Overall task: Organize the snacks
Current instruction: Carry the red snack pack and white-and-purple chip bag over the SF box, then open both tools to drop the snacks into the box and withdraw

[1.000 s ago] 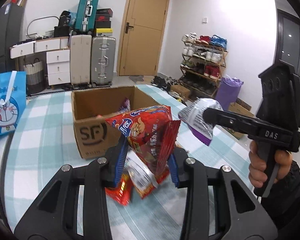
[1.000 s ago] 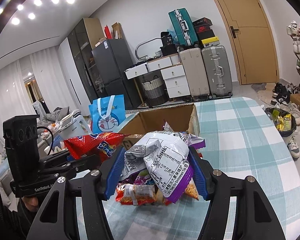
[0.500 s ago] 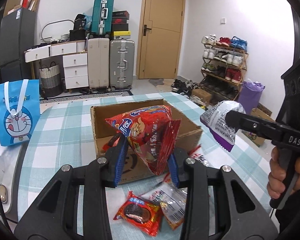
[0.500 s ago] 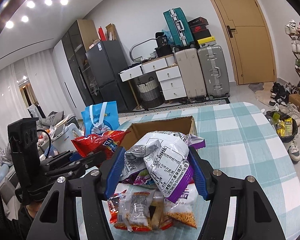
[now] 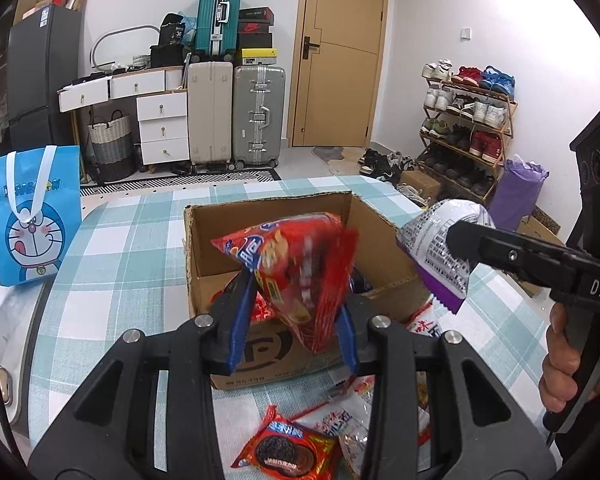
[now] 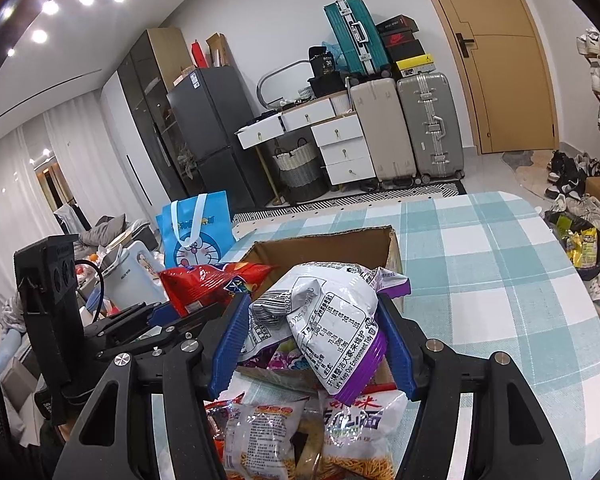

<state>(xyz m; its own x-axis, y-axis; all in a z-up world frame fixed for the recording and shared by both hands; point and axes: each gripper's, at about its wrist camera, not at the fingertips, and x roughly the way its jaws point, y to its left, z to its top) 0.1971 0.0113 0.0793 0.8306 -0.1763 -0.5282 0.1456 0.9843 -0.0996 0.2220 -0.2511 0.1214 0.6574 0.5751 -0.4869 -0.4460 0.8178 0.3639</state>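
- The left gripper [image 5: 294,320] has its blue-padded fingers [image 5: 240,316] pinching a crinkly red foil snack bag [image 5: 296,268]; the bag hangs in the air over the near part of the open brown cardboard box [image 5: 364,216], blurred in the left wrist view.
- The right gripper [image 6: 312,344] has its blue fingers [image 6: 230,340] pressed onto a white-and-purple plastic snack bag [image 6: 328,316] with a printed label and barcode, held up at the box's right side, close above its rim.
- The box stands on a table covered in a teal-and-white checked cloth [image 6: 480,280], and more packets lie inside it.
- On the cloth in front of the box lies a loose pile: a red chocolate sandwich-cookie packet [image 5: 288,452] and clear-and-white noodle-snack packets [image 6: 260,432].
- A blue cartoon-cat gift bag [image 5: 28,216] stands well off to the left at the table's edge.
- Beyond the table, silver and beige hard-shell suitcases [image 5: 256,116] line the far wall, and a wooden shoe rack [image 5: 464,132] stands on the right.
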